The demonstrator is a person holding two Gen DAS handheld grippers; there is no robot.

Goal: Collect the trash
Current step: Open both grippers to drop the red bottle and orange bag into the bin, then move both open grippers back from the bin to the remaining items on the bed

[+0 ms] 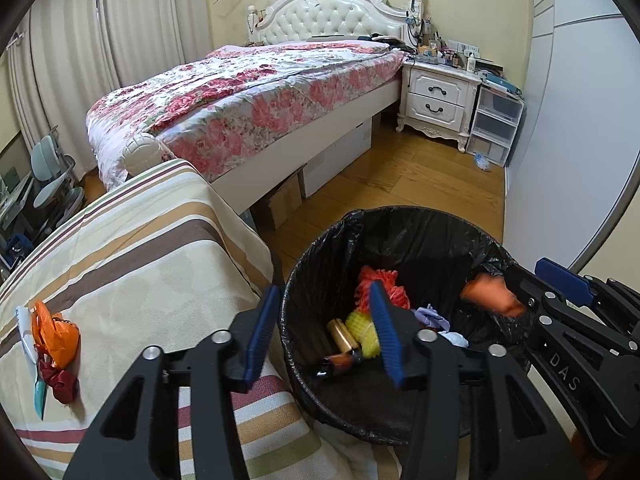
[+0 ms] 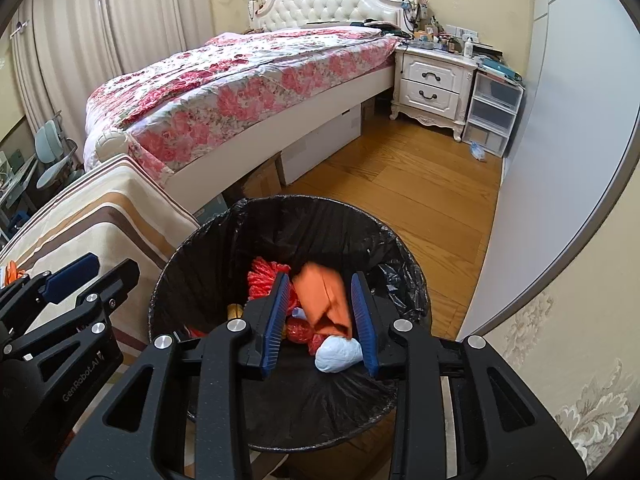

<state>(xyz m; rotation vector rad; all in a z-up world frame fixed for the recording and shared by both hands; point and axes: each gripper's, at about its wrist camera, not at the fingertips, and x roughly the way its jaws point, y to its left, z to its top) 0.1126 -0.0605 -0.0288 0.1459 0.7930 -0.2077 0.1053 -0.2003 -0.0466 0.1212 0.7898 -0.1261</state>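
A black trash bin (image 1: 400,211) (image 2: 320,200) with a black liner stands on the wood floor beside a striped bed cover (image 1: 140,248). Inside lie a red net (image 1: 380,284), a yellow foam net (image 1: 362,326), a gold cylinder (image 1: 342,334) and a white wad (image 2: 340,354). My left gripper (image 1: 324,332) is open and empty, straddling the bin's left rim. My right gripper (image 2: 320,320) hangs over the bin, jaws apart, with a blurred orange piece (image 2: 326,300) loose between them. On the cover lie an orange bag (image 1: 54,332) and a dark red scrunchie (image 1: 60,380).
A floral bed (image 1: 248,92) fills the back left, with cardboard boxes (image 1: 284,200) under it. A white nightstand (image 1: 436,96) and plastic drawers (image 1: 494,124) stand at the back right. A plastic scrap (image 1: 481,161) lies on the floor by the wardrobe wall (image 1: 568,140).
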